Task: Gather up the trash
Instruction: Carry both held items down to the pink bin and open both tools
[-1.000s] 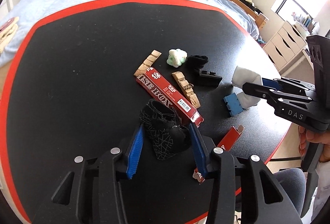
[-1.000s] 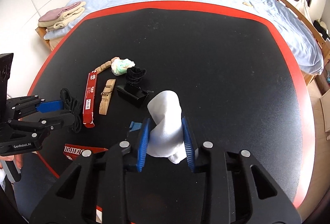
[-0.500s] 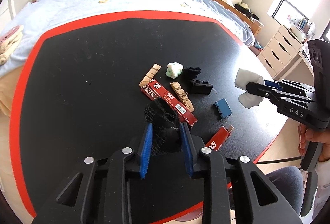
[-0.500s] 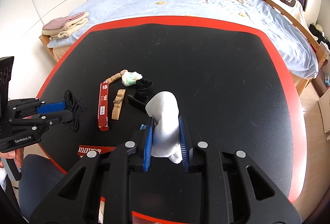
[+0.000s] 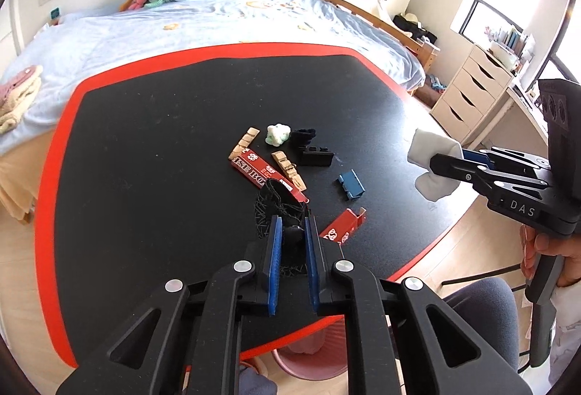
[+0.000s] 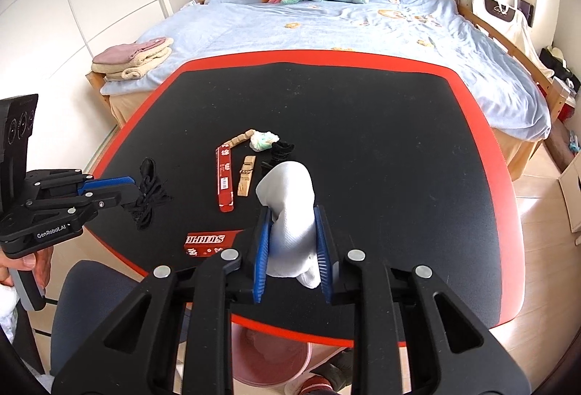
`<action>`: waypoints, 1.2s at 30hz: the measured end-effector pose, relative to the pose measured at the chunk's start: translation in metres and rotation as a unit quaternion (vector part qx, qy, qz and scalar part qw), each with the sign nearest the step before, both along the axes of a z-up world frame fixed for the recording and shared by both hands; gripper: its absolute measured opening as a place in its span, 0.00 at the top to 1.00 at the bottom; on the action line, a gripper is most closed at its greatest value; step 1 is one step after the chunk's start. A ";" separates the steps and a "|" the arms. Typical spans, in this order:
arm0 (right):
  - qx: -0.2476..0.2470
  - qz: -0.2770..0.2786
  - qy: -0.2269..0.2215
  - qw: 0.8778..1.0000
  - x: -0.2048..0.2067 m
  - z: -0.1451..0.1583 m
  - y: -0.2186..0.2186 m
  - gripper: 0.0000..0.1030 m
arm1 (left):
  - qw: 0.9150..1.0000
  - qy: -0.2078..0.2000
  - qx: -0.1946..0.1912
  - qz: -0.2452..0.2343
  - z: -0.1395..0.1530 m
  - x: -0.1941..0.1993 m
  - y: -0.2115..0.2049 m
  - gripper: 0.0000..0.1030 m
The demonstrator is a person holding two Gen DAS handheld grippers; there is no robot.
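Clamped nearly shut above the near edge of the worktop [image 5: 152, 126], the left gripper [image 5: 290, 231] pinches a limp black mesh scrap [image 5: 277, 209] and the right gripper [image 6: 292, 242] a soft, light white tissue wad [image 6: 290, 209]; both look safest gripped mid-bulk.

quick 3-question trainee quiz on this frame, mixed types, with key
1. True or false: the left gripper is shut on the black mesh.
2. The right gripper holds: A) clothespin B) white tissue C) red box
3. What pink thing shows under the table's near edge?

Key: 1 true; 2 B; 3 a pink bin.
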State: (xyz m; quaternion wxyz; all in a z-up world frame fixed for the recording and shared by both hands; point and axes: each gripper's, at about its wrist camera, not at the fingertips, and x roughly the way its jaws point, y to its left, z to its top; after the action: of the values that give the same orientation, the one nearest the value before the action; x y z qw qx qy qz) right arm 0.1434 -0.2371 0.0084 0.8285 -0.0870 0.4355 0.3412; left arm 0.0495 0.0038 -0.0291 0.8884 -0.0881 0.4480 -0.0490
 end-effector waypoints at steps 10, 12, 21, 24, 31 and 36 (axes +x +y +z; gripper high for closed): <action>0.011 0.022 0.010 1.000 -0.071 0.004 -0.023 0.78 | 0.999 -0.002 0.008 -0.044 0.004 -0.045 -0.032 0.88; 0.010 0.026 0.014 1.000 -0.084 0.003 -0.028 0.78 | 0.999 0.000 0.006 -0.054 0.002 -0.053 -0.038 0.88; 0.003 0.033 0.036 0.999 -0.124 -0.014 -0.040 0.78 | 0.996 0.011 0.000 -0.090 -0.012 -0.079 -0.063 0.88; 0.002 0.034 0.040 0.999 -0.130 -0.019 -0.042 0.78 | 0.995 0.016 0.001 -0.096 -0.017 -0.085 -0.069 0.88; 0.005 0.037 0.048 0.998 -0.139 -0.022 -0.045 0.78 | 0.994 0.021 -0.003 -0.105 -0.021 -0.093 -0.076 0.88; 0.008 0.042 0.055 0.998 -0.138 -0.024 -0.045 0.54 | 0.993 0.022 0.001 -0.112 -0.022 -0.095 -0.078 0.74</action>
State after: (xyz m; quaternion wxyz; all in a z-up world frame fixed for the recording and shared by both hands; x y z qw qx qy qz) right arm 0.0051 -0.2821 -0.0155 0.7891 -0.0795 0.4734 0.3833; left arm -0.0453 -0.0741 -0.0514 0.8672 -0.0374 0.4746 -0.1456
